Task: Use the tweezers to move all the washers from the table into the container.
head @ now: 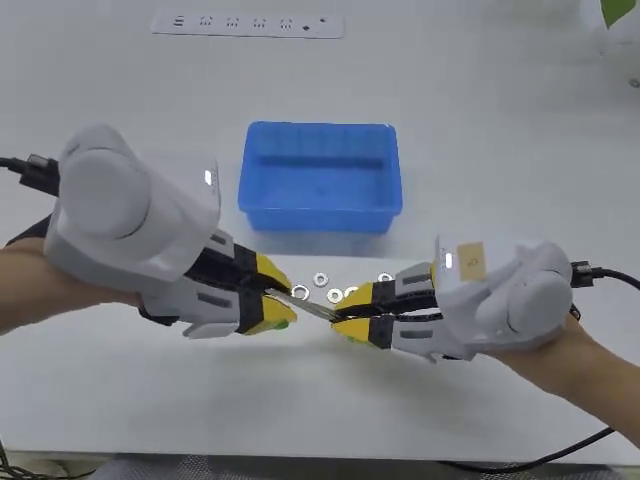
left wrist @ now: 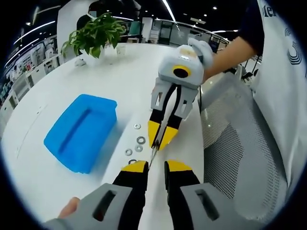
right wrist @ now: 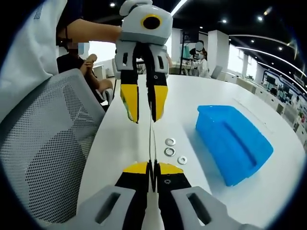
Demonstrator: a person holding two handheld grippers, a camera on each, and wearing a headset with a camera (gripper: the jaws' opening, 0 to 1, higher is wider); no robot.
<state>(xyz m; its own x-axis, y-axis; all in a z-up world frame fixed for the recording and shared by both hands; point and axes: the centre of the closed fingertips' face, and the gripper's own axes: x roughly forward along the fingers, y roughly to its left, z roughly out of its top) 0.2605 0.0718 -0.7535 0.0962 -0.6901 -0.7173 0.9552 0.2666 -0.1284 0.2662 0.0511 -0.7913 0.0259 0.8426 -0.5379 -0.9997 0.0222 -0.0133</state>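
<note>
Thin metal tweezers [head: 315,308] span the gap between my two grippers above the white table. My right gripper [head: 348,313] is shut on their handle end [right wrist: 151,143]. The tips reach between the spread yellow jaws of my left gripper [head: 284,298], which is open, and I cannot tell whether they touch the jaws. Several small steel washers [head: 321,279] lie on the table just behind the tweezers; in the right gripper view the washers [right wrist: 169,152] lie beside the tweezers. The blue container [head: 320,215] stands behind the washers and looks empty.
A white power strip [head: 248,23] lies at the table's far edge. A potted plant [left wrist: 96,33] stands at a far corner. A grey mesh chair [right wrist: 48,143] sits close to the table's near edge [head: 320,445], just below both grippers.
</note>
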